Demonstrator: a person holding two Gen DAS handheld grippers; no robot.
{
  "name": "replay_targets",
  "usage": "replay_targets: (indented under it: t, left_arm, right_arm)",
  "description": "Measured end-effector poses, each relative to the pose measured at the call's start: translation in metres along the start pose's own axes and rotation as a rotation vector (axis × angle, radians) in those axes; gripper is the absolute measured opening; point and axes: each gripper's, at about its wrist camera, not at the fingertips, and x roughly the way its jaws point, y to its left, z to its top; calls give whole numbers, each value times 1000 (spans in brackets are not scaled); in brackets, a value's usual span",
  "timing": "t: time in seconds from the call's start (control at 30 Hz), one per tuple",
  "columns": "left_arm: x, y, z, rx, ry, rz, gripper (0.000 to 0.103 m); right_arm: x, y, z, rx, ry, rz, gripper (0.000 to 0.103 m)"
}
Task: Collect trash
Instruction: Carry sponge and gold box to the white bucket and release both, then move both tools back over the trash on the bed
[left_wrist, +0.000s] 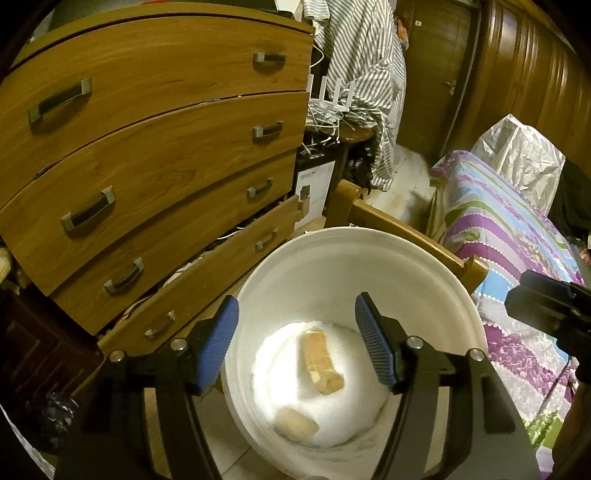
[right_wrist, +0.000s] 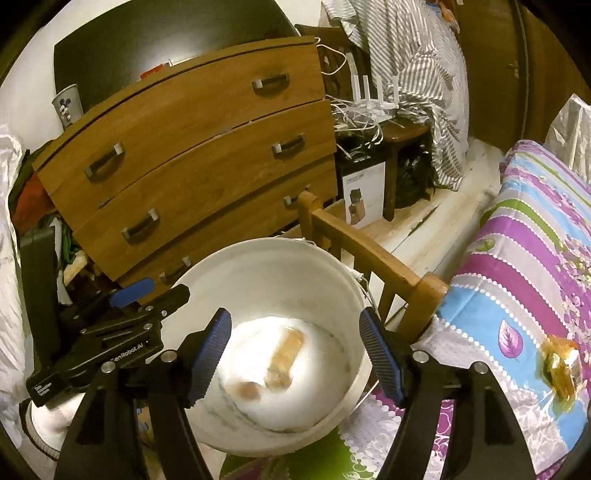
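A white bucket stands on the floor between the dresser and the bed; it also shows in the right wrist view. Two tan wrappers lie on its bottom: a long one and a smaller one. My left gripper is open and empty above the bucket's mouth. My right gripper is open and empty above the bucket too. An amber crumpled wrapper lies on the bedspread at the right. The left gripper shows at the left of the right wrist view.
A wooden dresser with its lowest drawer pulled open stands left of the bucket. A wooden bed footboard and a striped floral bedspread lie to the right. A stool with cables stands behind.
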Motion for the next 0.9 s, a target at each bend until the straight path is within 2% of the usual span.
replay_targets:
  t: [0.17,0.27,0.47,0.57,0.8,0.9]
  left_arm:
    - [-13,-9,-4,5,-15,-21,63]
    - [-23,-28,-10,31,-19,-56,63]
    - [-40,-97,-39,160,4,-191,63]
    - [-44,-148,-62,245,42,-285,63]
    - [-52,-259,-117,436,115,-489,63]
    - [-49,-310,-143,516,149,-536,63]
  right_arm:
    - [-27,-9,-14,14,-41,-6,73]
    - [-56,-19,-33,20,-84,-23,73]
    - [-128,-57,-94,72,-158,-67,73]
    - [-164,-88,-137,114,-176,-115,73]
    - [-249,-189,-264,293,-174,-266,73]
    - [-276,-228,-314,373,-170,-333,73]
